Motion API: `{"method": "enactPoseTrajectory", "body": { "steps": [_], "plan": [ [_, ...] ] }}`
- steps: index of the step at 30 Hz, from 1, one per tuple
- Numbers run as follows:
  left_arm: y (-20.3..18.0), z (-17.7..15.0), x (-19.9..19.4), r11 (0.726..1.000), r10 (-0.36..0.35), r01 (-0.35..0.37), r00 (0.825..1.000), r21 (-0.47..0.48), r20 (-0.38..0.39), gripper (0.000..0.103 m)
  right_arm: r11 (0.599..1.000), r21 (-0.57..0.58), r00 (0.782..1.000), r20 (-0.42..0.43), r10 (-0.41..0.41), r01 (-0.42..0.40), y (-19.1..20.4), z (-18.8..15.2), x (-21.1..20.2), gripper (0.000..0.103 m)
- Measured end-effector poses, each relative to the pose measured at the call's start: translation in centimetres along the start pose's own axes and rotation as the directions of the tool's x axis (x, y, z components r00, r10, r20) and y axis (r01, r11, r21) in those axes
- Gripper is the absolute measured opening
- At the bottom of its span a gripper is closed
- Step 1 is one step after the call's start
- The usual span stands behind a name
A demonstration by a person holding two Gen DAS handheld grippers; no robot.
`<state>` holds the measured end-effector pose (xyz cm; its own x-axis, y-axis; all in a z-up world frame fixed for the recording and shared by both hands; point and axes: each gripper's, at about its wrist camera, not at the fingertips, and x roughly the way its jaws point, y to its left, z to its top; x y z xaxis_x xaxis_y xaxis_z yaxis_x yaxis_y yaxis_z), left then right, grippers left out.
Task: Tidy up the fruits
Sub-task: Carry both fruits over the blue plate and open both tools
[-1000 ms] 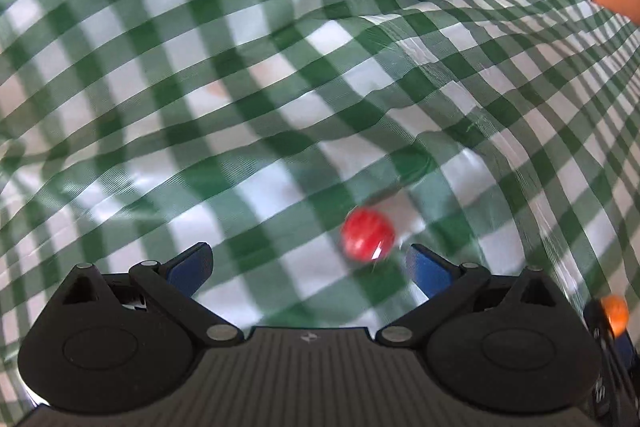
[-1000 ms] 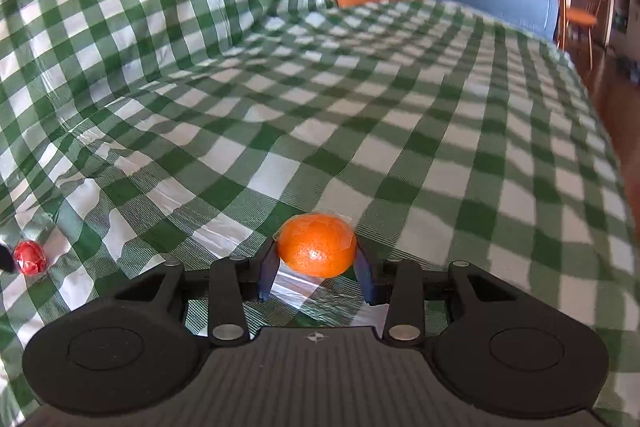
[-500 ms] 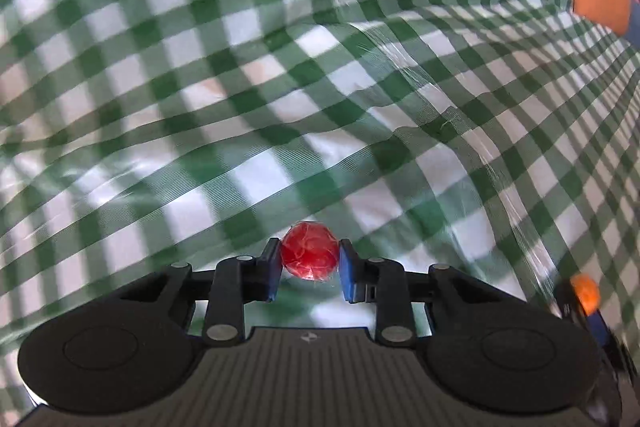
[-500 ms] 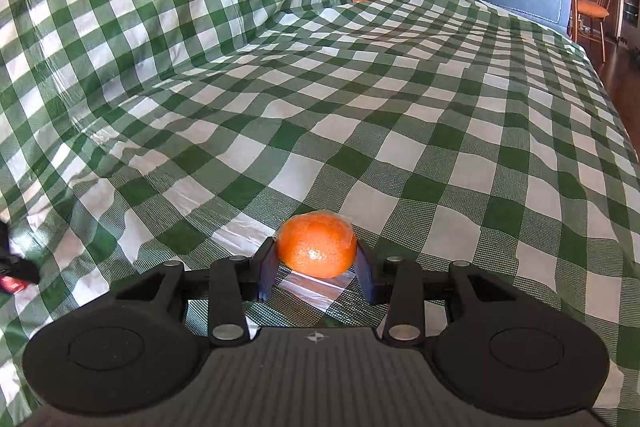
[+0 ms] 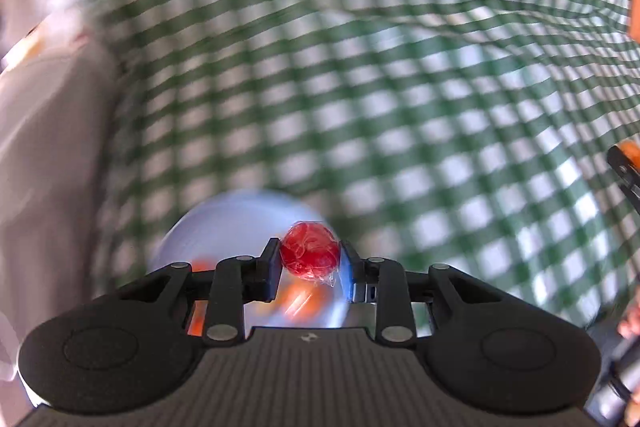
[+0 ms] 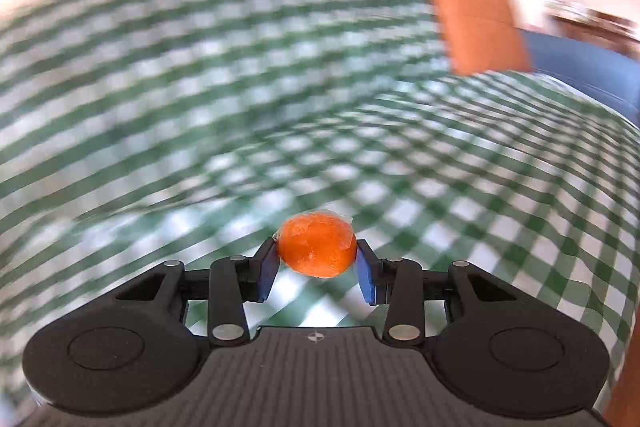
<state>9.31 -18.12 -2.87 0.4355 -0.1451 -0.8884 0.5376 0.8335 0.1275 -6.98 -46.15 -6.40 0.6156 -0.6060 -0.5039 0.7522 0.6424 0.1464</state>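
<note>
Your left hand-held gripper (image 5: 310,267) clamps red fruit (image 5: 310,255) between its 2 fingertips, plastic wrap visible. Just beyond and below it: blurred white plate (image 5: 240,223) with orange pieces. Your right hand-held gripper (image 6: 316,267) clamps orange fruit (image 6: 317,246) the same way, above green checked cloth (image 6: 460,167). Orange cushion (image 6: 476,19) far ahead, to its right.

Both tongs are clamped: left tongs (image 5: 310,261) on a red fruit (image 5: 310,255), right tongs (image 6: 317,259) on an orange fruit (image 6: 317,246).
</note>
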Motion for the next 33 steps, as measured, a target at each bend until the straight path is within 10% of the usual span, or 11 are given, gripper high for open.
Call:
{"method": "enactPoseTrajectory", "body": {
  "steps": [5,13,33],
  "plan": [
    [5.2,-6.8,-3.5,0.997,0.037,-0.039,0.999,-0.069,-0.023,0.033,0.954,-0.165,0.966,-0.102,0.238,-0.252,3.0,-2.5,-10.3,0.042],
    [8.5,-12.2,-6.0,0.99,0.019,-0.023,0.999,-0.14,-0.029,0.033,0.824,-0.311,0.872,-0.3,0.387,-0.473,8.5,-7.1,-18.7,0.042],
    [11.0,-9.5,-2.7,0.984,0.015,-0.013,1.0,-0.175,0.011,0.033,0.708,-0.44,0.83,-0.371,0.417,-0.552,16.6,-8.3,-17.2,0.042]
  ]
}}
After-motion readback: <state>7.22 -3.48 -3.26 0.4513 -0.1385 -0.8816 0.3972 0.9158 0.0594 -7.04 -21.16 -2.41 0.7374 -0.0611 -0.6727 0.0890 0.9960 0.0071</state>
